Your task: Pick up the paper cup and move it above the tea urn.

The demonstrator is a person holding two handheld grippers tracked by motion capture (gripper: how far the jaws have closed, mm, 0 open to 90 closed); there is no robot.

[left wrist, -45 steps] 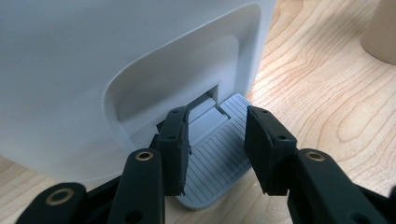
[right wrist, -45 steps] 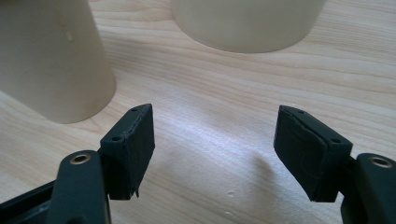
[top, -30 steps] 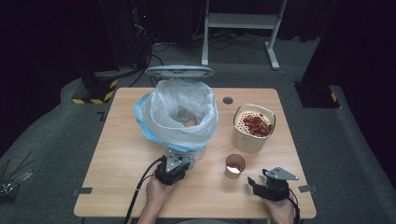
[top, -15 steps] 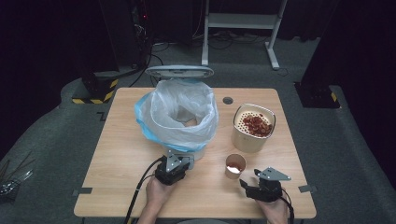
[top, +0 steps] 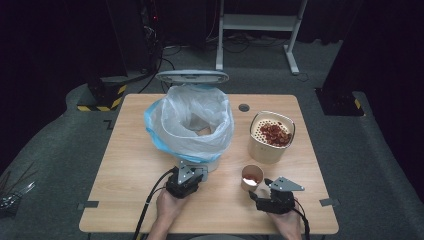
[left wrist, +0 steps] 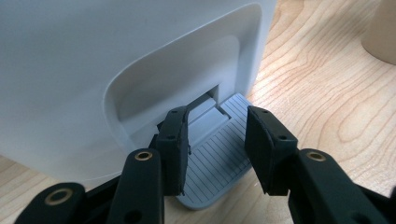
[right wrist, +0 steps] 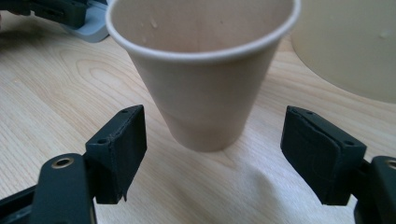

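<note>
Landmark: paper cup [top: 251,176], upright on the wooden table [top: 125,170], near its front edge.

Right gripper [right wrist: 212,154] just short of the cup on the person's side, jaws spread wide, one to each side of the cup's base, neither touching it. Cup's inside bottom hidden from this low angle; in the high view the interior shows pale, contents unclear.

Left gripper [left wrist: 215,140] well left of the cup, jaws parted narrowly over the grey ribbed pedal [left wrist: 210,163] at the foot of the white bin [left wrist: 116,60]. Whether the jaws touch the pedal cannot be told.

Bin beyond and left of the cup, lined with a clear bag [top: 190,122]; something tan inside, unidentifiable. Its lid [top: 192,76] stands open behind.

Cream container [top: 270,137] just beyond the cup, red pieces [top: 274,134] on its perforated top, too small to name.
</note>
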